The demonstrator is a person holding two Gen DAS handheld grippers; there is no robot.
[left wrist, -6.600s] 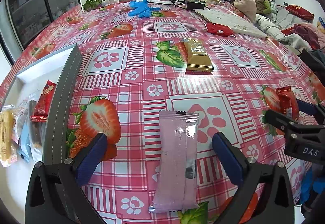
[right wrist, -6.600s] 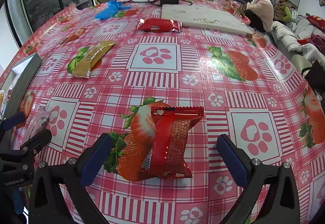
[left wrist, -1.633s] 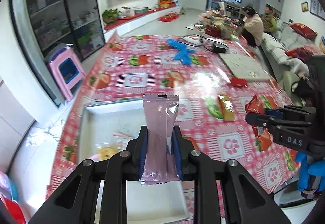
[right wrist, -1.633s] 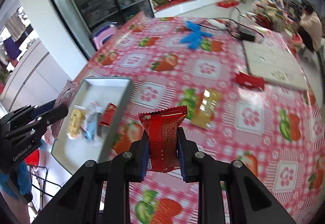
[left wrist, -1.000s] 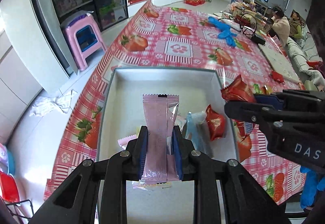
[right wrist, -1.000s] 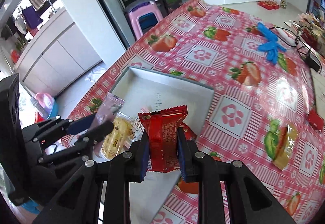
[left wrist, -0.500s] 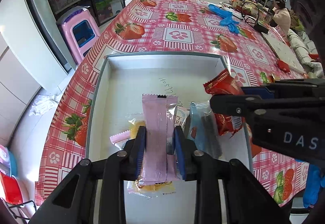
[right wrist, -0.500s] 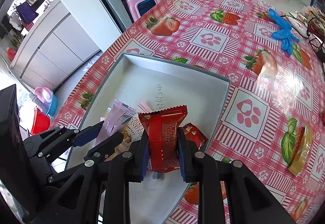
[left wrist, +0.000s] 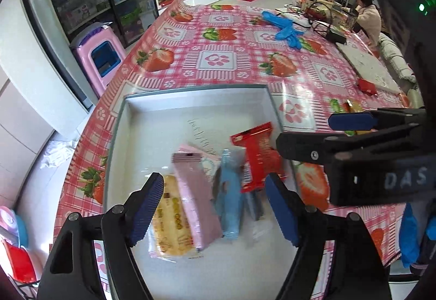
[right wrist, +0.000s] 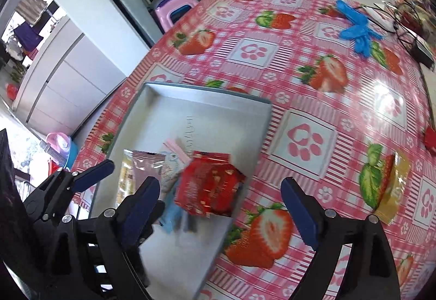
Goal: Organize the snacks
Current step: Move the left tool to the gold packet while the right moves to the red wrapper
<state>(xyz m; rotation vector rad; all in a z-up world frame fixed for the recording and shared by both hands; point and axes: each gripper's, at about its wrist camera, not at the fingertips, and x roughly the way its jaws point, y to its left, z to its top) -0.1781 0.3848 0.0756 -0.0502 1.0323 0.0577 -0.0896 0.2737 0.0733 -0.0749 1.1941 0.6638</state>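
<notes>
Both grippers hover over the grey tray (left wrist: 190,109) at the table's edge. My left gripper (left wrist: 215,207) is open; the pink snack packet (left wrist: 196,202) is loose below it, blurred, over the other snacks. My right gripper (right wrist: 220,207) is open; the red snack packet (right wrist: 209,185) is loose between its jaws, blurred, over the tray (right wrist: 207,120). The red packet also shows in the left wrist view (left wrist: 256,158). A yellow biscuit pack (left wrist: 171,221) and a blue packet (left wrist: 229,199) lie in the tray.
On the strawberry tablecloth lie a gold packet (right wrist: 392,188), a red packet (left wrist: 366,86), blue gloves (left wrist: 286,27) and a white board (left wrist: 368,68). A pink stool (left wrist: 100,55) stands beside the table. A person (left wrist: 368,17) sits at the far end.
Both grippers have opened and let go of their packets. The pink packet and the red packet have dropped towards the tray's snacks.
</notes>
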